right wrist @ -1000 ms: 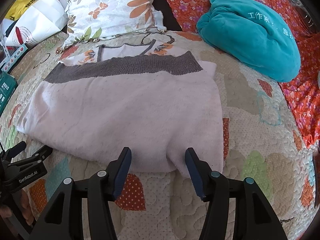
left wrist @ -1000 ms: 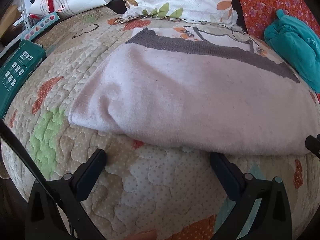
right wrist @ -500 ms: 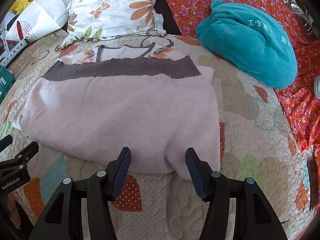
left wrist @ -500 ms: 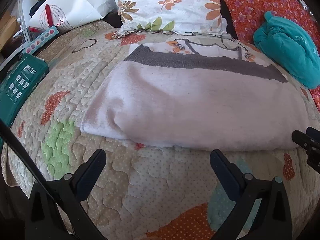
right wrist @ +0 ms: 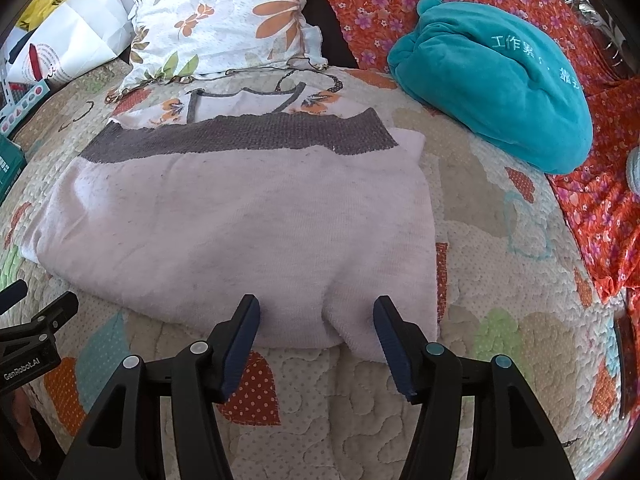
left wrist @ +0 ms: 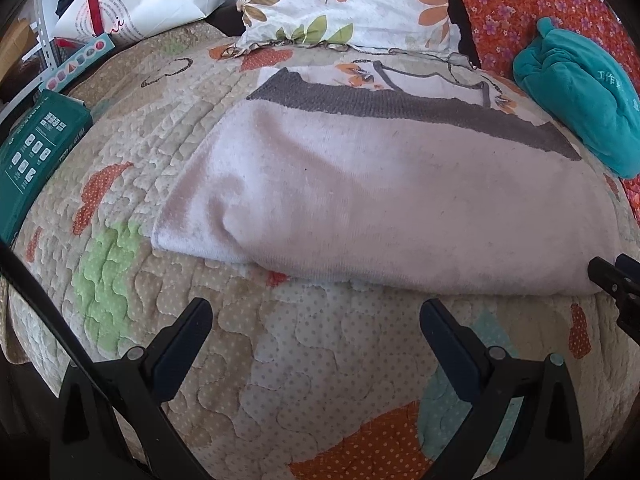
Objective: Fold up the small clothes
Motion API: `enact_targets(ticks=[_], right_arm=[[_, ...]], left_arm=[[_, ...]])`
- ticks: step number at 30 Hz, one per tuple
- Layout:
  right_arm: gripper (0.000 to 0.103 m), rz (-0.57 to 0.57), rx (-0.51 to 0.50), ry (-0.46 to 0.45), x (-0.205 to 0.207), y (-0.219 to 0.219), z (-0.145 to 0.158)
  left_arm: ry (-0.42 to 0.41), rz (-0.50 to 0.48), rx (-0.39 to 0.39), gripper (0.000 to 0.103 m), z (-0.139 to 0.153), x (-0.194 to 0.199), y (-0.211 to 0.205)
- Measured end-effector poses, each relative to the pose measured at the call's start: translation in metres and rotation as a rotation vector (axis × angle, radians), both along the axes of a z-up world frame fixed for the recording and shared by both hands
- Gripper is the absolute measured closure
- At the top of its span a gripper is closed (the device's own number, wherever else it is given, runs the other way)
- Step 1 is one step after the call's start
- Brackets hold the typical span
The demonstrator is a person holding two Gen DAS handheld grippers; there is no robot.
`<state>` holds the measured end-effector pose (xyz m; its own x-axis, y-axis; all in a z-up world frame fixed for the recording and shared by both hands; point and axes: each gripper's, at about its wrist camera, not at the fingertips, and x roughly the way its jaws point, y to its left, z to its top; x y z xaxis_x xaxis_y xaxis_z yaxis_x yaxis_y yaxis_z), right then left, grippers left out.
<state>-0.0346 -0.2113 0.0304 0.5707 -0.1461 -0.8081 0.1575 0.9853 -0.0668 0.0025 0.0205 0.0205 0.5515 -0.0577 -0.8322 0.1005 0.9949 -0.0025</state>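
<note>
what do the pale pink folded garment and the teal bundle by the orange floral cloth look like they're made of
The pale pink folded garment looks like a soft fine knit, matte, with faint ribbing and a coarser grey knitted band along its far edge. The teal bundle looks like plush fleece or velour: a slight sheen, rounded puffy folds, and pale lettering that may be stitched or printed.

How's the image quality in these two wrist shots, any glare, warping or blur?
Left wrist view: strong fisheye bulge rounds the patterned quilted bedspread; dark corner vignetting; bright daylight washes the white paper bag. Right wrist view: same warping; the pale pink knitted garment looks sharp, evenly lit, with soft shadows.
</note>
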Motion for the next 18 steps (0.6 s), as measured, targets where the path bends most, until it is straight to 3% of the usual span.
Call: enact_targets(ticks=[18], right_arm=[[0.037, -0.003, -0.006, 0.010, 0.0008, -0.0014, -0.0032]], left_arm=[[0.015, 0.007, -0.003, 0.000, -0.0023, 0.0018, 0.0023]])
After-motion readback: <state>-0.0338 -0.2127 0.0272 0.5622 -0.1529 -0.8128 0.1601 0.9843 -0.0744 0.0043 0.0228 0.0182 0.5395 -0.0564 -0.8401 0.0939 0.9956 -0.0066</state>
